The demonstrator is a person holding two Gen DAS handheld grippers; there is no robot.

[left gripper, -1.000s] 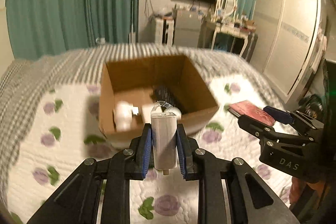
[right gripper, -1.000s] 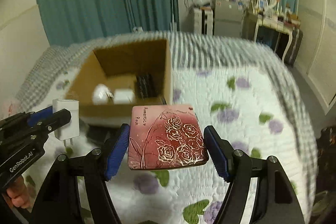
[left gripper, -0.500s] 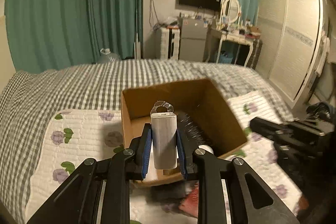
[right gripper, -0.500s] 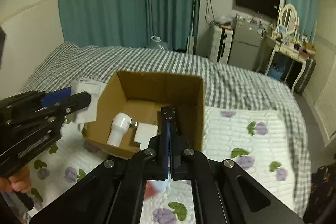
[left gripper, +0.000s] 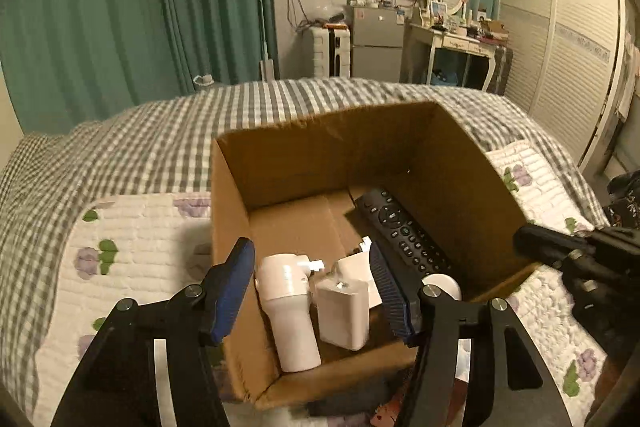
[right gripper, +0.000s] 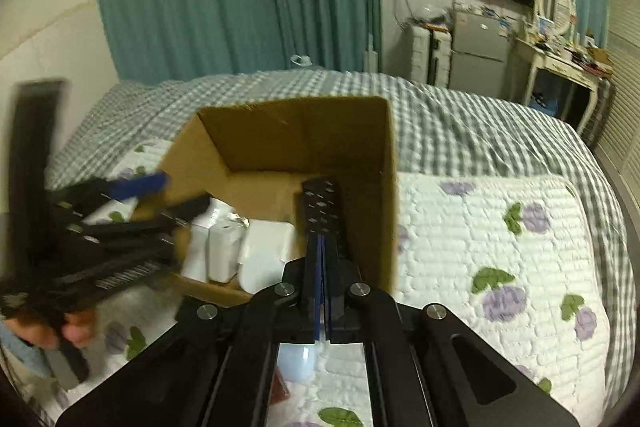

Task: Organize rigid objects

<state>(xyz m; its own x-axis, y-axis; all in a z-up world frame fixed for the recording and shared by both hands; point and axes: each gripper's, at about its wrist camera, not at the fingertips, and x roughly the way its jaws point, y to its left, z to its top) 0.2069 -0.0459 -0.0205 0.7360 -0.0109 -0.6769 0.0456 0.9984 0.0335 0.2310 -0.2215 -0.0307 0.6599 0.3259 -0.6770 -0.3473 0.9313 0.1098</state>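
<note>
Bed (left gripper: 120, 147) spread with grey-and-white checked cover, filling the middle of both frames. Over it, white quilted pad (right gripper: 500, 227) with purple flowers and green leaves, lower left and right edge in left view, right half in right view. Open cardboard box (left gripper: 460, 163) resting on the pad, frame centre. Reddish flat item (right gripper: 280, 393) on the pad, bottom centre, mostly hidden.

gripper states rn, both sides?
Left gripper: open, empty, over the cardboard box.
Right gripper: closed, holding nothing visible.
</note>
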